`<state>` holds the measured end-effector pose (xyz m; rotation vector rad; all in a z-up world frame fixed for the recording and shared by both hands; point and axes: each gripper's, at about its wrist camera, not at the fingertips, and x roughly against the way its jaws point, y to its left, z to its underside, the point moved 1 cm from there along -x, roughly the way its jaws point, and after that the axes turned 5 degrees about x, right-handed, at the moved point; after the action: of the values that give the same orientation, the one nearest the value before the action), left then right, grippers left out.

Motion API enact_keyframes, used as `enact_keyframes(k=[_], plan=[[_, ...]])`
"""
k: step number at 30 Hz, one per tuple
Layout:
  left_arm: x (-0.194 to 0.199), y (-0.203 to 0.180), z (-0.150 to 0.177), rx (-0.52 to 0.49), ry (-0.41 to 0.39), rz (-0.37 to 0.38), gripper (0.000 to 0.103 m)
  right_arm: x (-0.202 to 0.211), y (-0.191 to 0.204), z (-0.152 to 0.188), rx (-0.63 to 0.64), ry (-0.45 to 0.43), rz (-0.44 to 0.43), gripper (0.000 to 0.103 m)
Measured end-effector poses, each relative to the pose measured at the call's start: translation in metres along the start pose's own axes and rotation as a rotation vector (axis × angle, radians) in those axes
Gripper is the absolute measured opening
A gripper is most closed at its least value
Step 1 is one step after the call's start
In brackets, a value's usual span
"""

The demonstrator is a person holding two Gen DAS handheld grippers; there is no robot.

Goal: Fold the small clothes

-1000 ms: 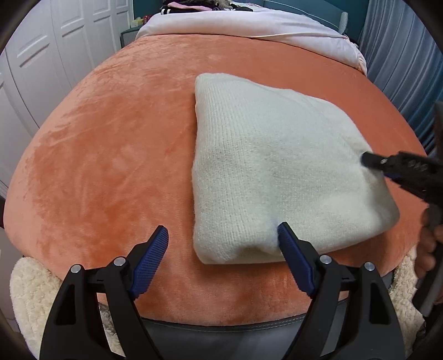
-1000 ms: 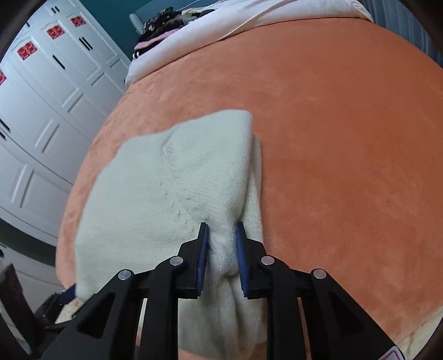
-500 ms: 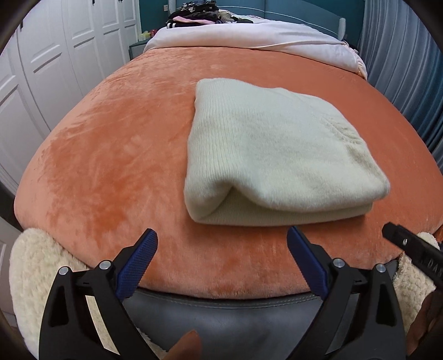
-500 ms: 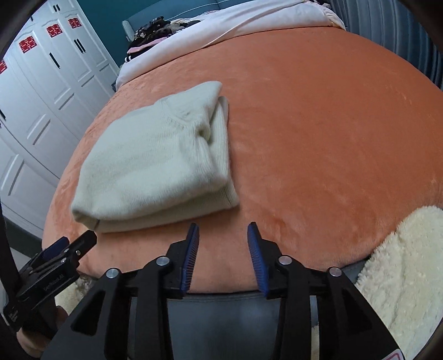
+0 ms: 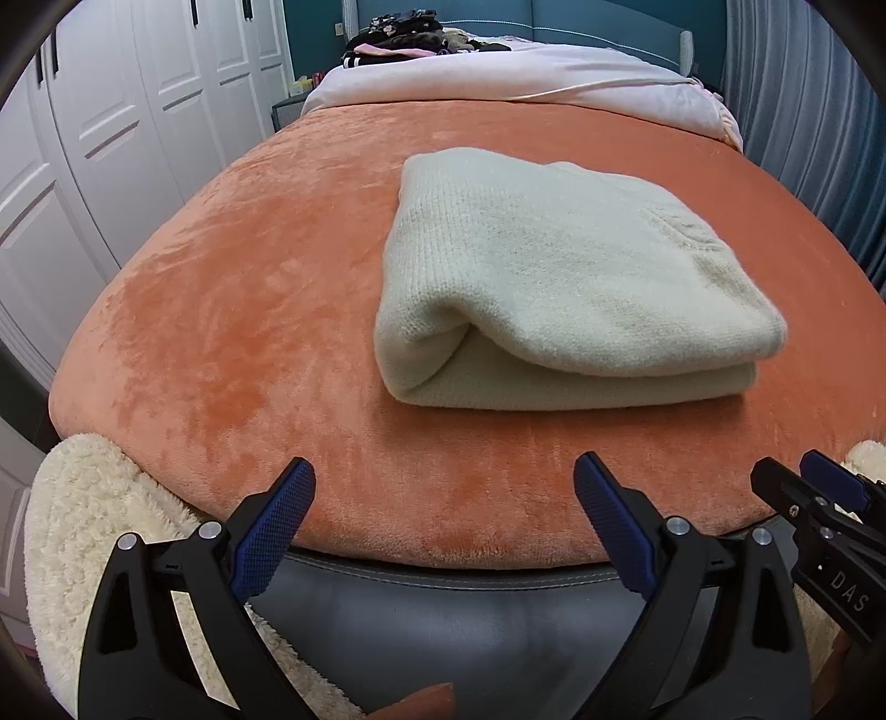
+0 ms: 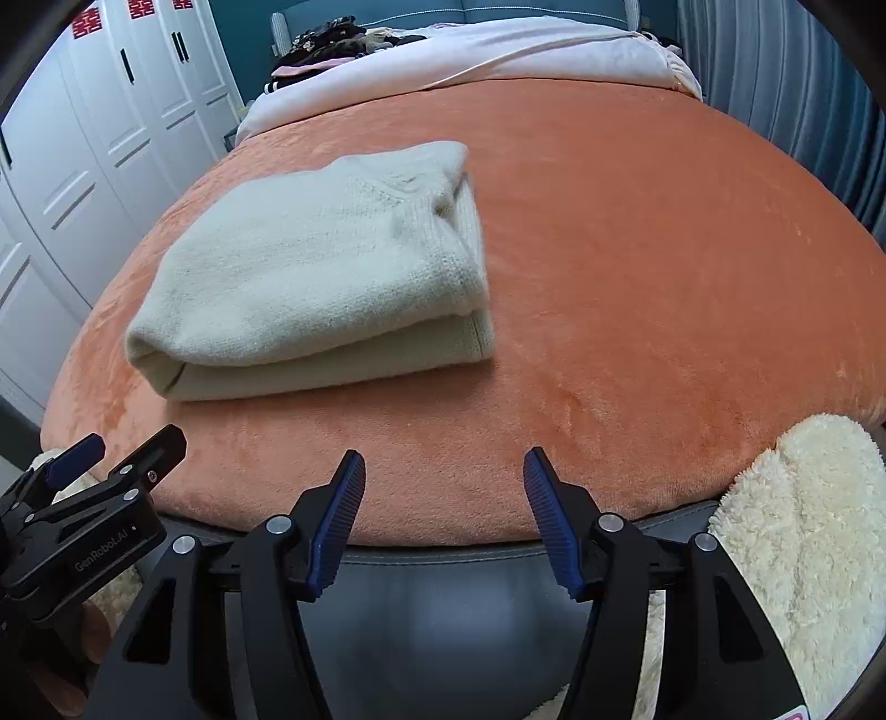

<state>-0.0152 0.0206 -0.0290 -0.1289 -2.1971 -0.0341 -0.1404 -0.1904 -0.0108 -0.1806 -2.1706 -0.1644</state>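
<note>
A cream knit sweater (image 5: 559, 277) lies folded into a thick rectangle on the orange plush blanket (image 5: 232, 310); it also shows in the right wrist view (image 6: 321, 271). My left gripper (image 5: 443, 498) is open and empty, back at the near edge of the bed, apart from the sweater. My right gripper (image 6: 443, 487) is open and empty, also at the near edge, to the right of the left gripper (image 6: 94, 471). The right gripper shows at the left wrist view's right edge (image 5: 819, 498).
The dark bed frame edge (image 5: 454, 587) runs under the grippers. Fluffy cream throws (image 5: 83, 515) (image 6: 814, 526) hang at both near corners. White wardrobe doors (image 5: 111, 111) stand left. A pink cover (image 5: 498, 77) and dark clothes (image 5: 398, 39) lie at the far end.
My right gripper let go of the sweater and opened. Both grippers drew back to the near edge of the bed. The sweater stays folded on the blanket.
</note>
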Motion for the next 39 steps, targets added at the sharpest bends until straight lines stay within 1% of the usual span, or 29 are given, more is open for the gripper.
enact_keyframes(k=[12, 15, 18, 22, 29, 35, 39], plan=[[0.011, -0.004, -0.010, 0.014, 0.018, -0.009, 0.092, 0.018, 0.005, -0.005, -0.003, -0.031, -0.007, 0.059], [0.013, -0.004, -0.017, 0.026, 0.026, -0.011, 0.092, 0.021, 0.006, -0.010, -0.006, -0.034, -0.011, 0.059], [0.013, -0.001, -0.028, 0.066, 0.056, 0.012, 0.092, 0.026, 0.008, -0.019, -0.019, -0.047, -0.012, 0.059], [0.015, -0.002, -0.041, 0.073, 0.041, 0.003, 0.092, 0.029, 0.007, -0.031, -0.034, -0.063, -0.014, 0.059], [0.017, -0.004, -0.053, 0.069, 0.043, -0.005, 0.092, 0.028, 0.009, -0.040, -0.054, -0.055, -0.011, 0.059], [0.018, -0.005, -0.053, 0.061, 0.038, -0.015, 0.092, 0.025, 0.010, -0.036, -0.051, -0.034, -0.006, 0.059], [0.019, -0.006, -0.053, 0.056, 0.037, -0.016, 0.092, 0.026, 0.014, -0.033, -0.053, -0.035, -0.006, 0.059]])
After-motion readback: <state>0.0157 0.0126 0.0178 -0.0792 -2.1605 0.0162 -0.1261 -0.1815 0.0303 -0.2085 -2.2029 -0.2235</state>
